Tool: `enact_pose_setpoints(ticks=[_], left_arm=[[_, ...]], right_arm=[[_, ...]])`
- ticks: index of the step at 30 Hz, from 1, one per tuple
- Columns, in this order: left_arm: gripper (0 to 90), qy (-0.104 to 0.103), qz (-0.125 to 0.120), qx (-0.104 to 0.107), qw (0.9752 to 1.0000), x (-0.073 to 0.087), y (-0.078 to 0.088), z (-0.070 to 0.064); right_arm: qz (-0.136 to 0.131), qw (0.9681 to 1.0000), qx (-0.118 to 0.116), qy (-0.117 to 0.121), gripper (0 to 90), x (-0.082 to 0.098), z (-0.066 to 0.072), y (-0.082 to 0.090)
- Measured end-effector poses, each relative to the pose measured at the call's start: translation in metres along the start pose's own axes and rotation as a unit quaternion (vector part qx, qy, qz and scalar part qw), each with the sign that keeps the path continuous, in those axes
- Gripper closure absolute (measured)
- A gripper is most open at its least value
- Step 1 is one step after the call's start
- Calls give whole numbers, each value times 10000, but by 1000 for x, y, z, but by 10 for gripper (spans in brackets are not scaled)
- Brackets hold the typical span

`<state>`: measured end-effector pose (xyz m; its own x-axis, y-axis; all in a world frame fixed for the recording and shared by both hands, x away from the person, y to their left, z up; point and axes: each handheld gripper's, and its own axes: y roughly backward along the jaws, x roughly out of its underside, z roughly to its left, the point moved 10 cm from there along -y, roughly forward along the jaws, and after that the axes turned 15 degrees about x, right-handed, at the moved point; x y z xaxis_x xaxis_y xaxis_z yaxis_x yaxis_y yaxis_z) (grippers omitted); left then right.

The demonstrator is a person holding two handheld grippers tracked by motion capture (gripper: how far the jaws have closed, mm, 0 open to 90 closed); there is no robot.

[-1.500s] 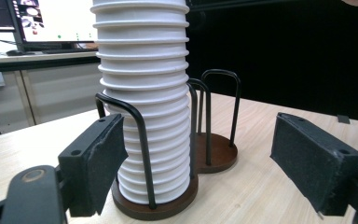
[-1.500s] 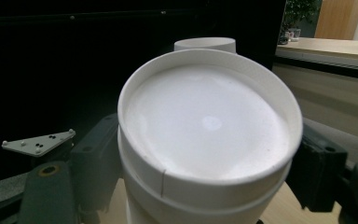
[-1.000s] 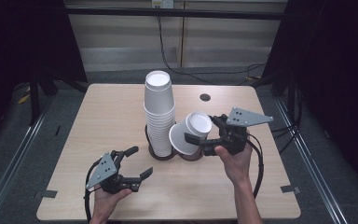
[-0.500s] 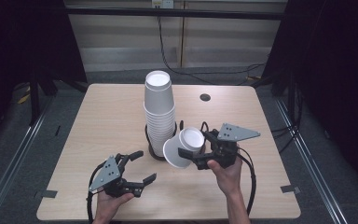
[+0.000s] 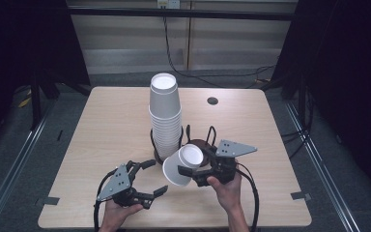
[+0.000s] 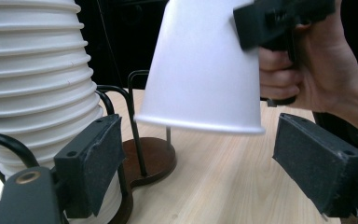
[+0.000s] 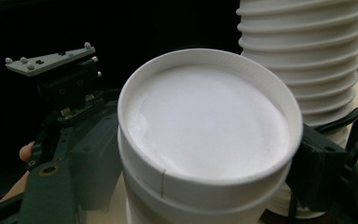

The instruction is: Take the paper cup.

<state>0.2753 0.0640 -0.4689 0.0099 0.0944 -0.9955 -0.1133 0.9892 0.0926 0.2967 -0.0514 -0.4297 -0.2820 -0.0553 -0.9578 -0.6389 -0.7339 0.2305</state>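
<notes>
Jaws clamped on plain white paper cup (image 5: pixel 182 165), tilted, seemingly unmarked.

cup (image 5: pixel 182 164): matt white paper; table (image 5: pixel 111 125): pale wood-grain laminate; rack (image 6: pixel 142 154): black wire, glossy brown base

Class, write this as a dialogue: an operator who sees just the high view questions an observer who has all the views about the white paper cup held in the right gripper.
Operator: From the high view, is the white paper cup in the right gripper touching the table?
Observer: No. The left gripper view shows its open rim facing down, with a gap above the light wooden table.
Operator: How do the jaws hold it?
Observer: In the right gripper view, the black pads press its side wall from both sides, near the closed base.
</notes>
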Motion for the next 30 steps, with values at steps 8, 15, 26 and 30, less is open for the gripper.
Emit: enact_pose_setpoints(ticks=[8, 15, 26, 30], left_arm=[[155, -33, 114, 176, 9998, 4, -6, -3], [154, 97, 212, 192, 9995, 9, -13, 0], [80, 110, 306, 335, 9989, 14, -23, 2], [68, 145, 375, 283, 9988, 17, -26, 4]], right_arm=[[113, 9998, -162, -48, 223, 13, 9, -8], [163, 9995, -257, -8, 223, 18, 15, -13], [160, 9992, -371, -63, 223, 21, 19, -19], [136, 9991, -409, -56, 223, 20, 23, -22]])
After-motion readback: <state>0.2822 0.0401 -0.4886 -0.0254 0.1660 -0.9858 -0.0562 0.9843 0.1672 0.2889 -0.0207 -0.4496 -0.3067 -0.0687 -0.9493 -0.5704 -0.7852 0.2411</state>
